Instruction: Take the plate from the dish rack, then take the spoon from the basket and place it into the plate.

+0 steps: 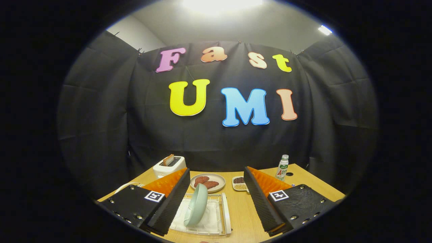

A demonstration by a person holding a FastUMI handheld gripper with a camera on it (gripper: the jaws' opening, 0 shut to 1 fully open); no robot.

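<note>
Gripper [216, 199] spread wide, fingers well apart, nothing btwn them pressed or held. Both fingers hang above the wooden table [243, 216], one each side of the dish rack area.

Plate [196, 209], pale green, stands on edge in the dish rack [224, 216], tilted, leaning toward the left finger. It sits btwn the two fingers but closer to the left one; can't tell if the left finger touches the rim, looks just beside it. Right finger well apart from it. The rack is a white wire frame on a white tray, low btwn the fingers, partly hidden by the left finger.

Beyond the rack, just ahead of the fingertips: a beige dish [208, 182] w/ two reddish-brown pieces of food on it, flat on the table. Just beside that, toward the right finger, a small white divided dish [239, 183] w/ dark grains in one half and pale beans in the other; right finger covers its far edge.

Further back on the left-finger side, a white toaster [168, 166] w/ a slice of toast [168, 159] sticking up out of a slot. On the right-finger side, beyond the fingertip, a small plastic bottle [282, 167], upright, green label, white cap.

A white curved thing near the left finger's base, too hidden to name. Spoon and basket: can't pick them out.
</note>
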